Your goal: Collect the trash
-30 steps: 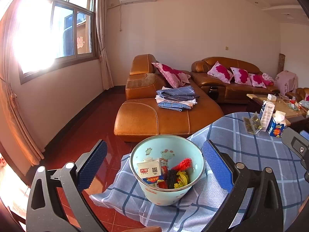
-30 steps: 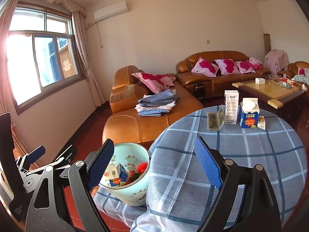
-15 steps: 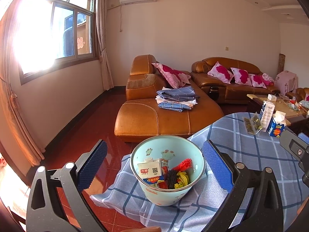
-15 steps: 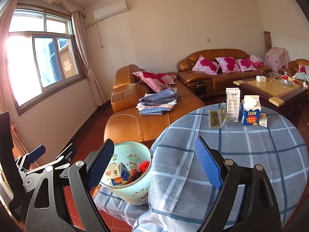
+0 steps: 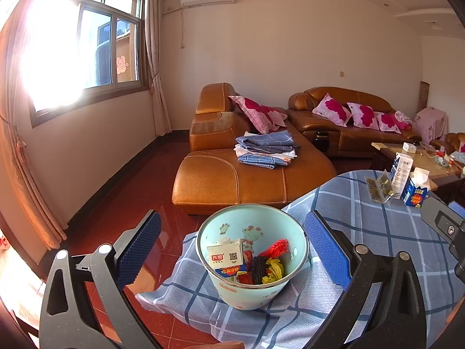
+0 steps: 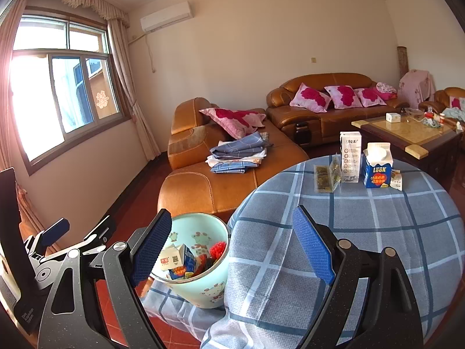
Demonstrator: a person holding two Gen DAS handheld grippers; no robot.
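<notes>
Nothing moved since earlier; both grippers' jaws gape empty, blue carton (image 6: 377, 168) on counter (image 6: 377, 226) likely light, crushable—pinch its flat sides.

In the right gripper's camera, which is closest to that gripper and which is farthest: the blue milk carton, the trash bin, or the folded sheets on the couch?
1. Trash bin, just beside the right gripper, lower left.
2. Blue milk carton, across the round table, upper right.
3. Folded sheets, on the couch beyond.

A blue plaid cloth (image 6: 363, 218) is covering the round tabletop, carrying a tall white carton (image 6: 350, 157), a blue milk carton (image 6: 377, 165) and clear snack packets (image 6: 327, 178) at its far edge.
</notes>
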